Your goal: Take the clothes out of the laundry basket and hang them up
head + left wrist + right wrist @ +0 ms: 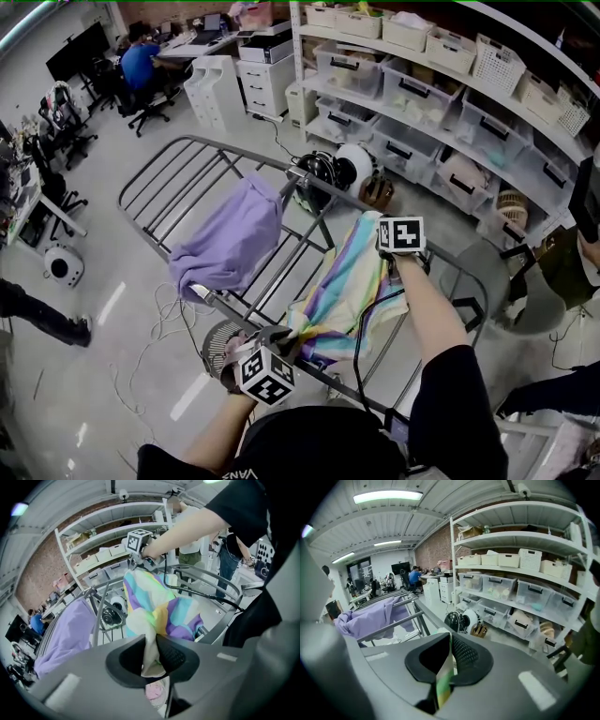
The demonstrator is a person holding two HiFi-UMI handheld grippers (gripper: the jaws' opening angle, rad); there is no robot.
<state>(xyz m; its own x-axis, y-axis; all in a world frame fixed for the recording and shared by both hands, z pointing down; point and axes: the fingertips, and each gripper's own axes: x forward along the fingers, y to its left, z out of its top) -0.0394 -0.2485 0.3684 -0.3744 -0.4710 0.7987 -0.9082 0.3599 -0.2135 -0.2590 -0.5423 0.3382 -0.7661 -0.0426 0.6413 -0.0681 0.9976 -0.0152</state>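
A rainbow-striped cloth (pixel 345 286) is stretched over the grey drying rack (pixel 202 145) between my two grippers. My left gripper (pixel 265 349) holds its near end, the cream edge of the cloth (pixel 152 653) pinched between the pads. My right gripper (pixel 386 251) grips the far end above the rack's rail, a thin green and yellow strip of the cloth (pixel 444 677) clamped in its jaws. A lilac garment (pixel 230 239) hangs over the rack's bars to the left. The laundry basket is hidden.
White shelves (pixel 469 94) with plastic bins line the far right. A black and white fan (pixel 333 171) stands on the floor beyond the rack. A person in blue (pixel 141 64) sits at desks at the back left. Another person (pixel 562 262) stands at the right edge.
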